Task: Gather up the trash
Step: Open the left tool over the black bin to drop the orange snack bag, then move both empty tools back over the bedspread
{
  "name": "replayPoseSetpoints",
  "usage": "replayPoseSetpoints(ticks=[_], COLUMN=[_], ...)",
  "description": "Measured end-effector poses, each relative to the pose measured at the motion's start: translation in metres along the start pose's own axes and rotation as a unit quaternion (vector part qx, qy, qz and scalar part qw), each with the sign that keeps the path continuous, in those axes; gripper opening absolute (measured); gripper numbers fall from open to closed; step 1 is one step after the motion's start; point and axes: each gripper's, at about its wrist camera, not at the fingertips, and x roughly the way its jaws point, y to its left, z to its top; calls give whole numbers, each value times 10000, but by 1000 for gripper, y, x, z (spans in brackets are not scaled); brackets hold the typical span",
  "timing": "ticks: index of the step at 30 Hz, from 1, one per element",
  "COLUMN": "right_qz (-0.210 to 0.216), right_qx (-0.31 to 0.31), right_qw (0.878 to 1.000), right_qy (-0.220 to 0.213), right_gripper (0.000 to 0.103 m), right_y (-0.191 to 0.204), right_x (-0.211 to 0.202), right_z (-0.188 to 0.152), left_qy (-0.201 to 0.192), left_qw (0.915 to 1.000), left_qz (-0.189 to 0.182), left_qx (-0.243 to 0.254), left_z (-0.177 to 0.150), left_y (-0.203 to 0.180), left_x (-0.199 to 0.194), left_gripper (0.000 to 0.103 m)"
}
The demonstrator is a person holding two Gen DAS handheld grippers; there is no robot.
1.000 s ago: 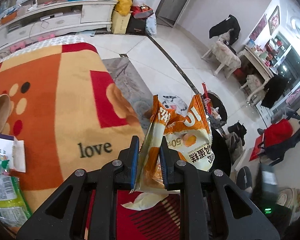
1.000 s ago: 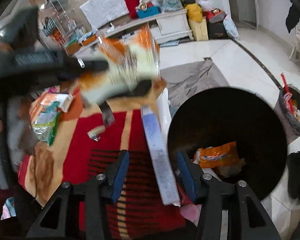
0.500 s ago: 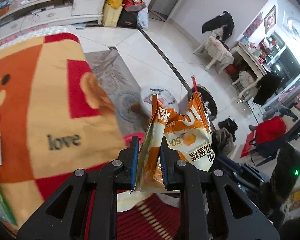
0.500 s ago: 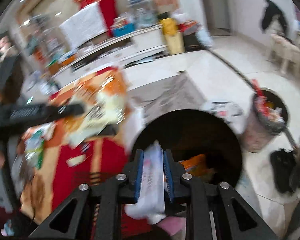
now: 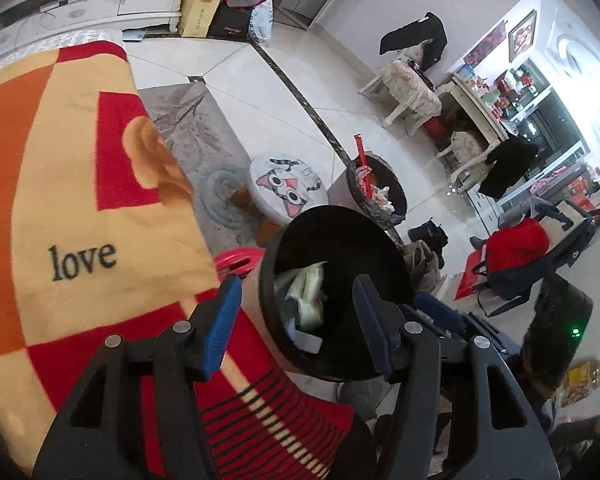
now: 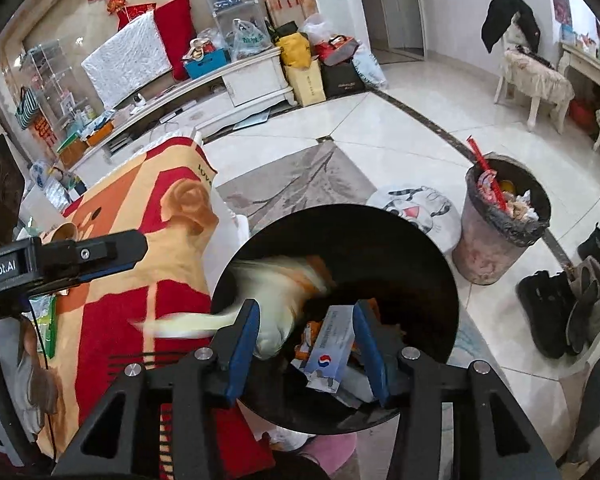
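Hovered with both grippers over the black bin, each just opened and empty. Left gripper: jaws spread about halfway, nothing between the pads, bin mouth right below and ahead of the tips, with pale wrappers lying inside. Right gripper: jaws parted a little less, no contact with anything; white box seen between the fingers but down in the bin, resting on other rubbish. Snack bag caught mid-fall as an orange-and-white blur, just ahead and left of the right gripper's tips, partly over the bin rim. Judged from this: two pieces delivered, this round of dropping done bar the bag settling. Left to do, apparently: more litter on the blanket-covered tabletop, far left of the right gripper, where green packaging and a paper cup peeked out behind the other gripper's body. Hard to make out: exact count of remaining pieces, since that corner was blocked and cut by the frame edge; whether the bag would land fully inside, given the blur; the bin's bottom, lost in black. A second, grey bin stood well off to the right, already full.
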Motion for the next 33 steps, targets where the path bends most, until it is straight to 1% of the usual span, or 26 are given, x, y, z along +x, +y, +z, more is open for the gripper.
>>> replayPoseSetpoints(ticks=[3,5,10,14,19,22,26,29,32,33], right_qz=[-161,-241,-262,-257,-166,-19,297,645,957,1121], right_qx=[-229,-339,-513,-692,-911,-1083,-1272,-1357,-1487,-1530], right_qw=[9996,9991,9983,9973,9957,9941,9914,9886,9839,9812], right_qy=[-39,-14,17,-33,-50,-64,-97,89,277,359], right_gripper=[47,48,49,49,50,50,50,50,50,50], right_y=[10,14,37,57,86,103,130,153,179,191], right_x=[-3,0,9,13,16,19,25,33,41,45], right_z=[-1,-5,-11,-11,-10,-11,-14,-17,-21,-23], left_qy=[-90,-197,-522,-687,-899,-955,-951,-983,-1093,-1107], left_qw=[9997,9988,9941,9905,9865,9839,9837,9826,9787,9774], left_qz=[220,437,941,1187,1370,1507,1509,1519,1601,1641], left_qx=[43,88,135,57,-6,-36,-235,-431,-671,-749], left_z=[-3,-6,-17,-24,-36,-46,-61,-70,-83,-88], left_y=[5,12,30,45,64,76,100,120,147,157], left_x=[-8,-15,-39,-56,-83,-99,-121,-144,-173,-182], left_gripper=[56,56,56,56,56,56,56,56,57,57])
